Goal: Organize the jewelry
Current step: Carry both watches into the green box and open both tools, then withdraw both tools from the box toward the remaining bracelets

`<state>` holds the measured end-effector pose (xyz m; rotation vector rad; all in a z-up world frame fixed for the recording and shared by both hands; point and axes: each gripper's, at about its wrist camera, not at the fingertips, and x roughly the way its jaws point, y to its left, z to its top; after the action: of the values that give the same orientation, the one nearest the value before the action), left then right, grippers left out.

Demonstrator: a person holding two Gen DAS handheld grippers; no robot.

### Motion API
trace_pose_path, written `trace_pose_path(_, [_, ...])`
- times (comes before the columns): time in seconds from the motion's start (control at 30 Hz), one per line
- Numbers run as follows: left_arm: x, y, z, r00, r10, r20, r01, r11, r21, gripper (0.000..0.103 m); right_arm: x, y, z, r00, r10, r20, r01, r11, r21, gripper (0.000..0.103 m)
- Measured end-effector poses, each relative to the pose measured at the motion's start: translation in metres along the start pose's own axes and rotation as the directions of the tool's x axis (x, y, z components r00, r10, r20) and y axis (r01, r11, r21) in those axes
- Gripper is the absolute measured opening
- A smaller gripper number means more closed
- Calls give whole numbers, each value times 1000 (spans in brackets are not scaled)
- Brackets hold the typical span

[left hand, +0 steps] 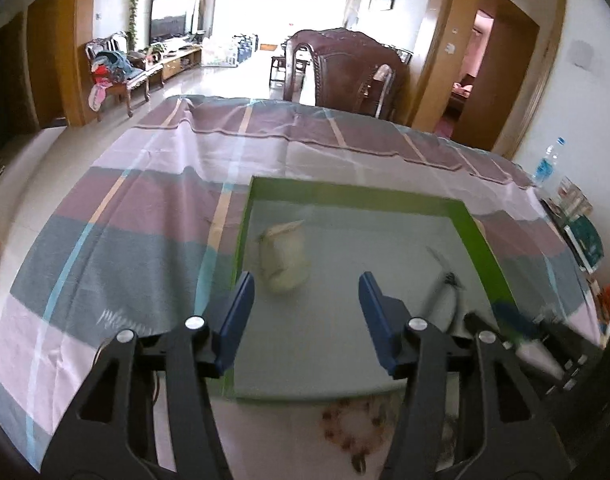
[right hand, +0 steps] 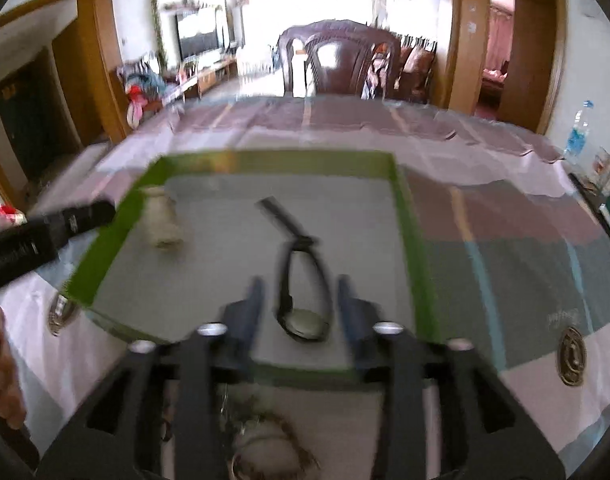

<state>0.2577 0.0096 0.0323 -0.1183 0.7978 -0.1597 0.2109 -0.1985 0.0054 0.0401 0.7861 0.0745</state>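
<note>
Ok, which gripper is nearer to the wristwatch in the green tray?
Right. The right gripper sits open, its fingers either side of the wristwatch without pressing it. The left gripper is open further left in the green tray, nearer the cream pouch.

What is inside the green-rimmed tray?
In the green-rimmed tray: a cream pouch and a black wristwatch. Its near edge is hidden by the gripper bodies.

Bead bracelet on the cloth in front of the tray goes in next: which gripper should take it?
Left, probably. The bead bracelet lies just below the open left gripper, near the tray edge. The right gripper, also open, is lined up over the watch.
</note>
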Motion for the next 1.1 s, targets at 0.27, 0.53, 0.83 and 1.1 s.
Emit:
trace_pose_path(0.27, [-36, 13, -72, 996, -26, -87, 26, 1000, 7, 52, -51, -21, -44, 999, 37, -22, -37, 999, 11, 59])
trace_pose_path(0.53, [4, -15, -103, 977, -41, -208, 58, 995, 78, 35, -21, -9, -94, 980, 43, -194, -50, 998, -29, 38])
trace_pose_path(0.83, [33, -32, -111, 972, 86, -220, -51, 986, 158, 43, -14, -8, -102, 978, 27, -206, -36, 999, -39, 38])
trace_pose_path(1.1, [15, -19, -133, 962, 105, -253, -57, 980, 189, 50, -22, -1, -114, 970, 67, -236, -82, 995, -56, 38])
